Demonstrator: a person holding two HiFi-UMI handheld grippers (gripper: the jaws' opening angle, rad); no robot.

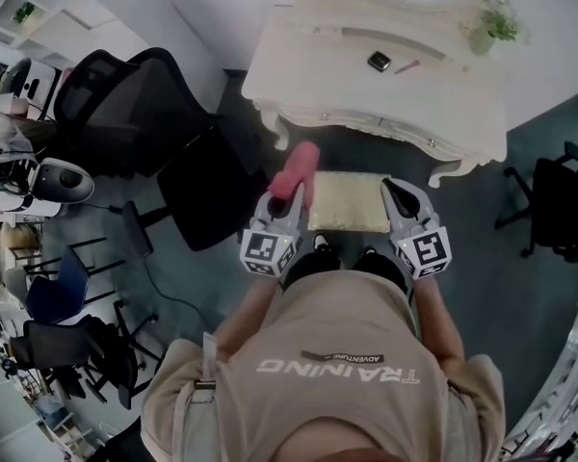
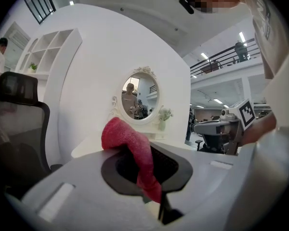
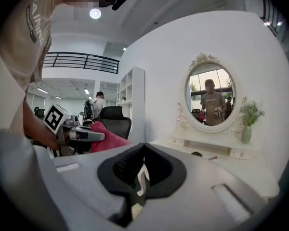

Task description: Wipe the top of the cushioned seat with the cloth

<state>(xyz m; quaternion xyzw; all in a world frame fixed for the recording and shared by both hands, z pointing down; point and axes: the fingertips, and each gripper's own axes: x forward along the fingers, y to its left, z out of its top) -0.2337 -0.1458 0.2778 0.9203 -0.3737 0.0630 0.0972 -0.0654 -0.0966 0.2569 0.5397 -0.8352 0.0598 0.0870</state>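
Finding: my left gripper (image 1: pixel 287 203) has its jaws clamped on the red cloth (image 2: pixel 131 146). One fold is pinched between them and the bulk is bunched up beyond the tips. My right gripper (image 3: pixel 137 179) has its jaws together with nothing in them.

The cushioned seat (image 1: pixel 347 202) lies low in front of me, between the two grippers, with its far edge tucked just under the near side of the white dressing table (image 1: pixel 385 85). The cloth is over the seat's left edge. Both gripper views look level at the mirror (image 3: pixel 211 96) rather than down, so I judge the cloth is held above the cushion and wiping has not begun.

Recommendations for the step in hand:
- Tip the left gripper downward so the bunched end of the cloth meets the cushion, not the hard jaws.
- Start at the far left corner and work in overlapping strokes toward the right, then come nearer — this covers the whole top.
- Keep the pressure light, since the cushion looks soft and will give.
- Keep the grip firm. I judge the pinch narrow, and a dragging stroke could pull the fold out.
- Hold the right gripper off to the right, away from the strokes, and mind the table edge on far passes
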